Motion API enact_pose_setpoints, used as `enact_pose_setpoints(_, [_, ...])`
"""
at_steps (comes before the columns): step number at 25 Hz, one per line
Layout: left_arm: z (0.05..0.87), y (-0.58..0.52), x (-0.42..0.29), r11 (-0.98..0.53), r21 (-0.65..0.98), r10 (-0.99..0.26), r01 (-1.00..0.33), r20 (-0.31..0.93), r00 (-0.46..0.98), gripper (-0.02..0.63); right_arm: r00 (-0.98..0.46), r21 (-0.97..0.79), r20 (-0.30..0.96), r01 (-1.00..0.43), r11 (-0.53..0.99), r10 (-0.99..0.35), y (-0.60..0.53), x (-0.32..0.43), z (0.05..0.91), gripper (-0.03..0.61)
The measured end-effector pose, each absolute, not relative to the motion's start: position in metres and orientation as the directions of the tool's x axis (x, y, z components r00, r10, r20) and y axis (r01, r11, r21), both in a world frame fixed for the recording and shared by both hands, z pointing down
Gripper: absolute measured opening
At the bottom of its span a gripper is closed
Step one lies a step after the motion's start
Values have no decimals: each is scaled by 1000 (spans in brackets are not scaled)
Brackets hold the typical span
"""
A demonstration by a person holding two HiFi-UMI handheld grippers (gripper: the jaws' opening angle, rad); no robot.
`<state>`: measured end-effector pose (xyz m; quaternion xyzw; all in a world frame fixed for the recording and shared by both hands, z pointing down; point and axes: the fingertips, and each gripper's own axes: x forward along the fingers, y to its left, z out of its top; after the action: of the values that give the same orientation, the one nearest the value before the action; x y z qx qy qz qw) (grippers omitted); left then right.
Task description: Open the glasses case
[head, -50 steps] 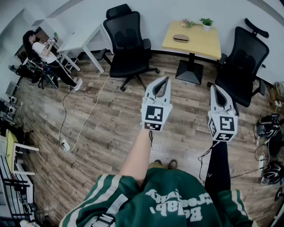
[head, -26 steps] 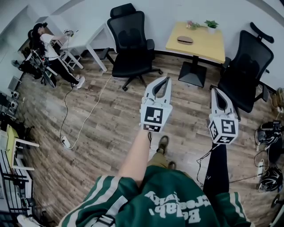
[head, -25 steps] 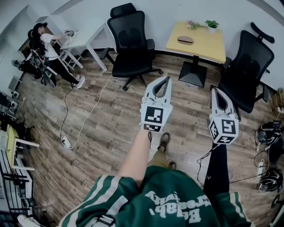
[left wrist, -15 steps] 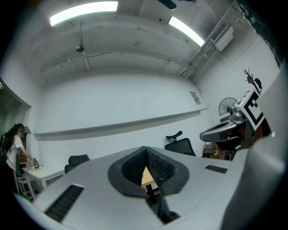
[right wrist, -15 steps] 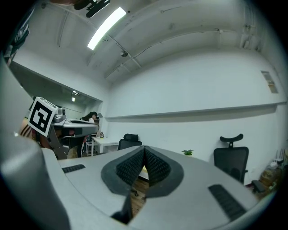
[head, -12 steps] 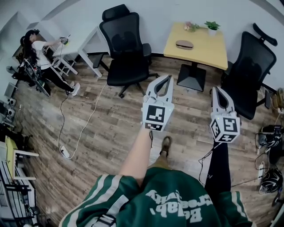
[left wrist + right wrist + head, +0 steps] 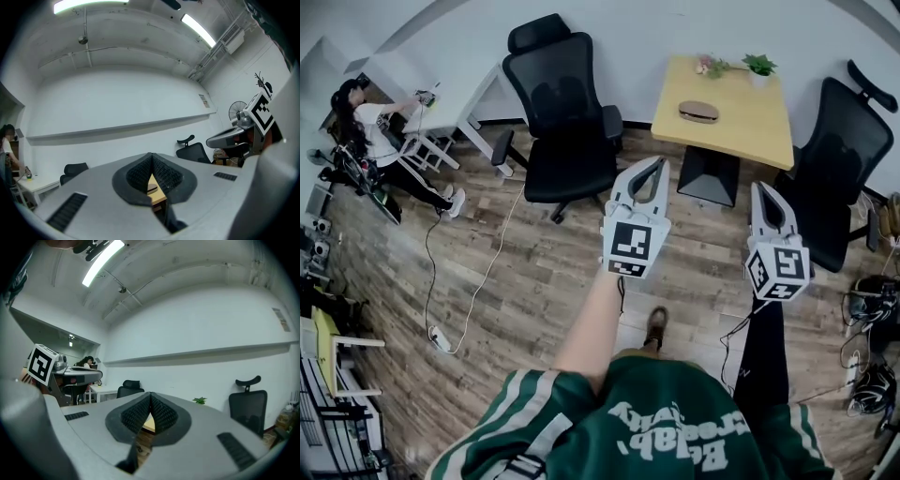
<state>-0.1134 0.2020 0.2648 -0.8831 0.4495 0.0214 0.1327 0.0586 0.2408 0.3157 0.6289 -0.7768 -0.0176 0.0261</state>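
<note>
The brown oval glasses case [image 7: 699, 112] lies shut on the yellow table [image 7: 750, 127] at the far side of the room. Both grippers are held out level above the wooden floor, well short of the table. My left gripper [image 7: 659, 162] is shut with nothing in it, its tips touching. Through the slit under its pads, the left gripper view shows the case [image 7: 152, 187] far ahead. My right gripper [image 7: 761, 186] is shut and empty too. In the right gripper view only a sliver of the table [image 7: 146, 423] shows below the closed pads [image 7: 159, 411].
A black office chair [image 7: 567, 122] stands left of the table and another [image 7: 839, 155] to its right. Small potted plants [image 7: 759, 66] sit at the table's back edge. A person [image 7: 366, 122] sits at a white desk [image 7: 441, 89] far left. A cable [image 7: 478, 272] trails over the floor.
Both grippers have been carried forward together towards the yellow table. The table and chairs now sit lower and larger in the head view. Neither gripper's jaws have changed.
</note>
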Motion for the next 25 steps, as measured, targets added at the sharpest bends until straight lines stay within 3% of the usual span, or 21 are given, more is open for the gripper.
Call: enact_pose_setpoints(25, [263,53,-94,-610,-194,-747,-768,-183,639,15,-161,88,1,-983,160,-987,88,68,308,11])
